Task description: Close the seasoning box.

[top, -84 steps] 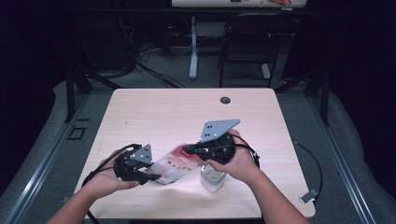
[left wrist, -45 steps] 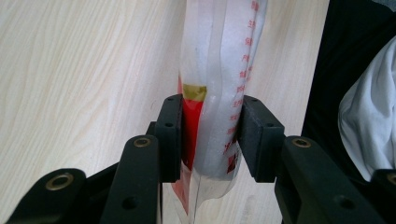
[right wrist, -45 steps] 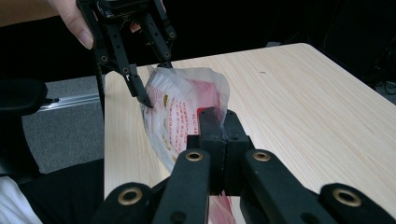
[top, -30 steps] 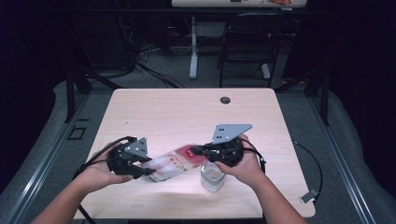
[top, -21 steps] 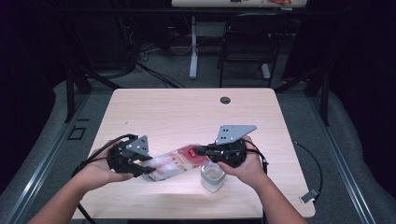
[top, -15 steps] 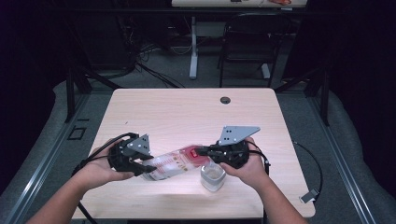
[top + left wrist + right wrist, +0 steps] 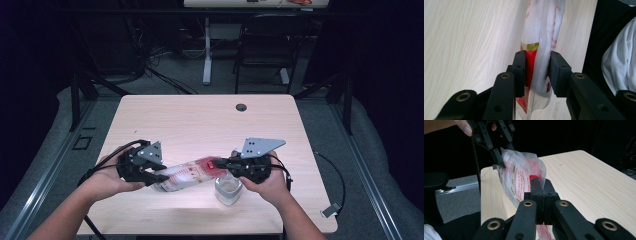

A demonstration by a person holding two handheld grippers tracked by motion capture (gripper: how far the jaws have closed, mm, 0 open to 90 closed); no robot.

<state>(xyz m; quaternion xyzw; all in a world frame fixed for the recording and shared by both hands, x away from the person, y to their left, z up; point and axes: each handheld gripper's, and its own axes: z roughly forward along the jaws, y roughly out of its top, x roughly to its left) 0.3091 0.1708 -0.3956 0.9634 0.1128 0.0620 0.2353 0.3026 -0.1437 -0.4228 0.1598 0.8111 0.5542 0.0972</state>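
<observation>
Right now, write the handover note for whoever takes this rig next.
Left tool: jaws have just been closing around one end of the clear plastic bag with red print; pads on the film.
Right tool: shut on the bag's other, red end.
Bag hangs stretched between both tools, above the light wooden table; small clear plastic cup stands below the right tool.
Done: bag lifted.
Left: probably emptying into the cup.

Both tools are matte black. The left tool (image 7: 159, 176) has a grey three-cornered plate on top and a black cable trailing behind it. The right tool (image 7: 220, 163) carries a larger grey plate. Brass-ringed pivot holes line the linkage arms behind the square black pads (image 7: 520, 67).
</observation>
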